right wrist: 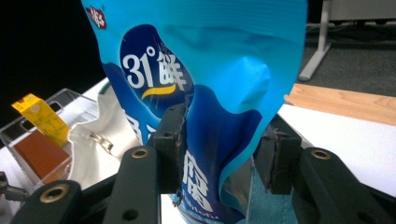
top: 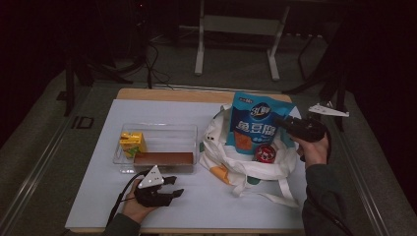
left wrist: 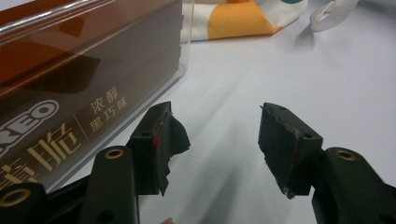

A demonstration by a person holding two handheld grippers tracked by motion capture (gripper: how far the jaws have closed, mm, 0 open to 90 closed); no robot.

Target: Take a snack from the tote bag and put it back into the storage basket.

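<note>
Pouch [top: 255,123] is pinched by right gripper [top: 287,124] over tote bag [top: 231,162]; straight lowering is advised, left gripper [top: 169,189] kept open, near tray [top: 157,129].

Your right gripper [right wrist: 219,158] has its two black jaws closed on the blue snack pouch [right wrist: 205,79], whose foil buckles and folds between the pads while the upper part of the pouch stands upright above them, white and yellow lettering facing you. To the left behind the pouch you see the white cloth bag [right wrist: 100,140] with its metal ring, and beyond it the clear plastic box [right wrist: 60,105] holding a yellow carton [right wrist: 42,119] and a brown box [right wrist: 39,156]. To the right lies the white table [right wrist: 345,133] with its wooden edge strip [right wrist: 345,102] behind it.
</note>
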